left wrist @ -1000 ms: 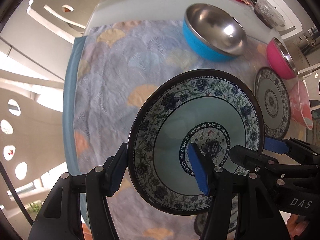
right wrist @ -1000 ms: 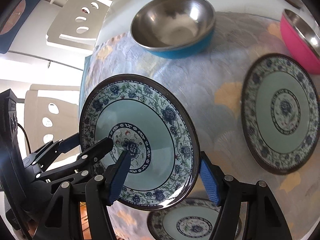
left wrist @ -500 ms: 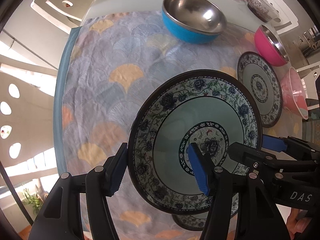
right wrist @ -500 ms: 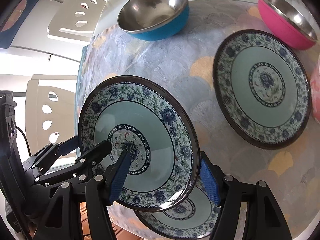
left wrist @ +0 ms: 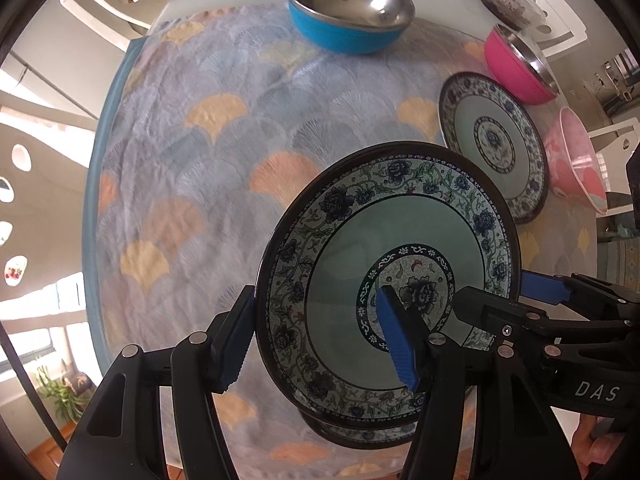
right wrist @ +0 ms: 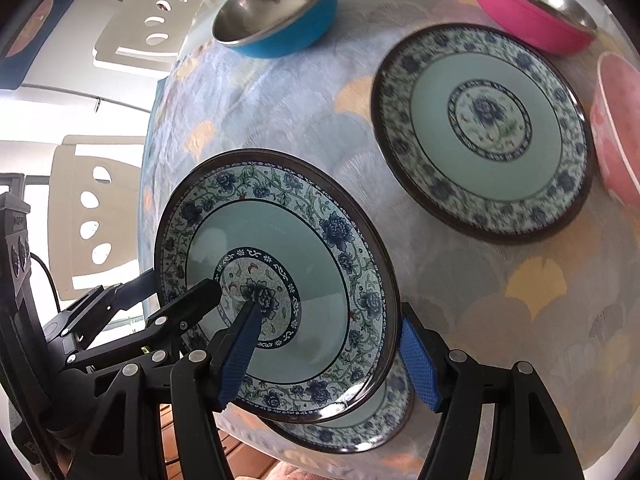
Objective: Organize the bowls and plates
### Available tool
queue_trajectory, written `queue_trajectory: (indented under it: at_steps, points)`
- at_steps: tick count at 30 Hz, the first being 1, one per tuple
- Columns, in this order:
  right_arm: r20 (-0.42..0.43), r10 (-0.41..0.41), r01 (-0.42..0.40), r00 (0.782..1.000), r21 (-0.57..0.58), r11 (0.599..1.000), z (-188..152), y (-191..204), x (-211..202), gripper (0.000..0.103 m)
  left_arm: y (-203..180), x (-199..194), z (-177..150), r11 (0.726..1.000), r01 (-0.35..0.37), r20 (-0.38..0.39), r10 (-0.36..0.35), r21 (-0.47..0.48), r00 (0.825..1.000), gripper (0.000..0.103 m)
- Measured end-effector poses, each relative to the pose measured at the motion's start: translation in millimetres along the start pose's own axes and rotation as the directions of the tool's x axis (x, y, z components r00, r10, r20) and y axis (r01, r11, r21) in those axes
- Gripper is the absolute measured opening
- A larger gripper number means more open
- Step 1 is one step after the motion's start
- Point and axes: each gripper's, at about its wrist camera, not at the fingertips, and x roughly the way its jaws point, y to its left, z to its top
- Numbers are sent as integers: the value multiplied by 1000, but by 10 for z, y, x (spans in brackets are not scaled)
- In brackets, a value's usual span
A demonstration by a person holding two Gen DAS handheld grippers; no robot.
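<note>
Floral plate (left wrist: 360, 240) between both grippers' fingers (left wrist: 394, 336)

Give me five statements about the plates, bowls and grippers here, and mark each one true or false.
1. Both grippers grip the same raised blue-and-white floral ceramic plate. True: the left gripper and the right gripper each clamp its rim.
2. The blue-sided steel bowl is stacked inside the pink-sided steel bowl. False: they sit apart on the cloth.
3. A second floral plate lies flat on the scalloped blue and peach tablecloth. True.
4. Nothing lies under the raised plate. False: a third floral plate shows beneath it.
5. The blue-sided bowl holds food. False: it looks empty.
</note>
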Motion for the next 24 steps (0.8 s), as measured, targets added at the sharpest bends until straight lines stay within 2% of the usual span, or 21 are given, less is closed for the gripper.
queue_trajectory:
  at_steps: [15,24]
  points:
    - [-36,-3,3,999,-1,1000,-303,-171,8,68,161,114,-10,1000,9,-21,-9,-14,1000,57]
    - [-69,-6,6,998,-11,1000,-424,-137,104,69,269,226,69,999,14,-41,-15,-34,999,57]
